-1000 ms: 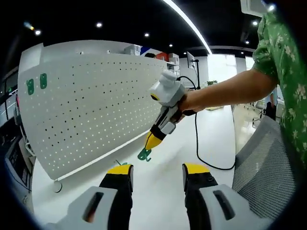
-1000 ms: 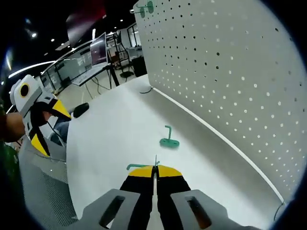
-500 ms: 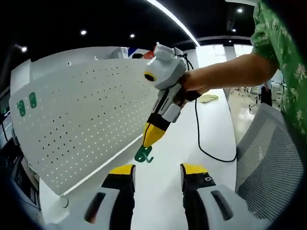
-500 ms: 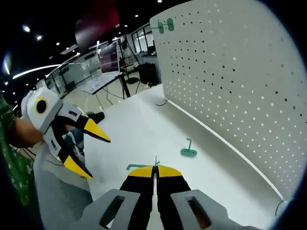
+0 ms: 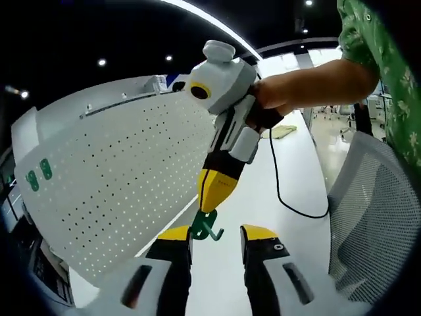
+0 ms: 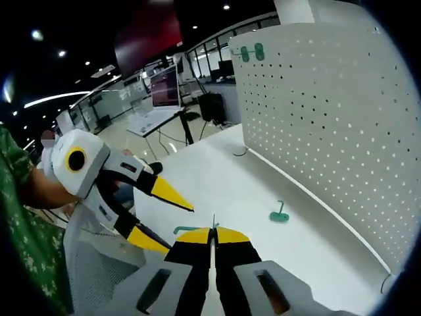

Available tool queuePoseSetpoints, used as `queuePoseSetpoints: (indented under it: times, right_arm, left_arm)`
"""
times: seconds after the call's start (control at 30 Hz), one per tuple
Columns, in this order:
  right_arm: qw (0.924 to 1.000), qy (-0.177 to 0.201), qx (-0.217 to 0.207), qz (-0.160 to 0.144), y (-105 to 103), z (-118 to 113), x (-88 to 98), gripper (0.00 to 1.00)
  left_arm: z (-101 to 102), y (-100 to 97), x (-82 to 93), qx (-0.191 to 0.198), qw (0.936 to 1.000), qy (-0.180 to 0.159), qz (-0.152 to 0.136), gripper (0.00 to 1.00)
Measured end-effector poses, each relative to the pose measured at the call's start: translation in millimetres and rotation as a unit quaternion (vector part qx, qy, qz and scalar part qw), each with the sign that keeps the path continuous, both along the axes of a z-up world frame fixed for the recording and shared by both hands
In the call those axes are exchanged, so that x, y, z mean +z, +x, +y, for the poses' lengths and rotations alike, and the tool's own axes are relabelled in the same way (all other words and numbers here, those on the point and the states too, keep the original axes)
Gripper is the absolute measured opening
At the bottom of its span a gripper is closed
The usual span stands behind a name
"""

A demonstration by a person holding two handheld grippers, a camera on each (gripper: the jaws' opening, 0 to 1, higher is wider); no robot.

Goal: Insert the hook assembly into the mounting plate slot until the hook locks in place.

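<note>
Your right gripper (image 5: 212, 203) has its jaws clamped on the green hook (image 5: 205, 226), which dangles just off the yellow tips, right between your left gripper (image 5: 216, 238)'s spread jaws. The white pegboard (image 5: 118, 171) stands beside it. Another hook (image 6: 279, 214) lies on the table (image 6: 223, 191).

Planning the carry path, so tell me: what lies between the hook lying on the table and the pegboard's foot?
Nothing: in the right gripper view the stretch of white table between the loose green hook and the pegboard is bare.
</note>
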State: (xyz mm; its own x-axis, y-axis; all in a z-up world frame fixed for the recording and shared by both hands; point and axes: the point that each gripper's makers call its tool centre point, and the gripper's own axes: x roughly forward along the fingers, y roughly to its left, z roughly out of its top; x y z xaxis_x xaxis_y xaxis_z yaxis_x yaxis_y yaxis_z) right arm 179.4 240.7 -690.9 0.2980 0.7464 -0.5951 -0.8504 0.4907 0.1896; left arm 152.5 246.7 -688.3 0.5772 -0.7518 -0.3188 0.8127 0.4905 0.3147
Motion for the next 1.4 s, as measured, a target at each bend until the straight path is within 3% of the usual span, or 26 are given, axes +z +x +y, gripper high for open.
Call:
queuePoseSetpoints:
  times: [0.43,0.67,1.4]
  right_arm:
    - [0.9997,0.021,-0.005,0.014,-15,2,10.6,0.0]
    - [0.999,0.035,-0.009,0.027,-21,3,15.7,0.0]
    - [0.9987,0.035,-0.01,0.036,-34,0,16.1,0.01]
  left_arm:
    - [-6,-5.0,6.5,-0.003,0.9975,0.038,-0.06,0.17]
    - [-9,-8.3,7.9,-0.002,0.992,0.072,-0.103,0.13]
    - [-10,-17.7,11.6,-0.011,0.9901,0.082,-0.113,0.04]
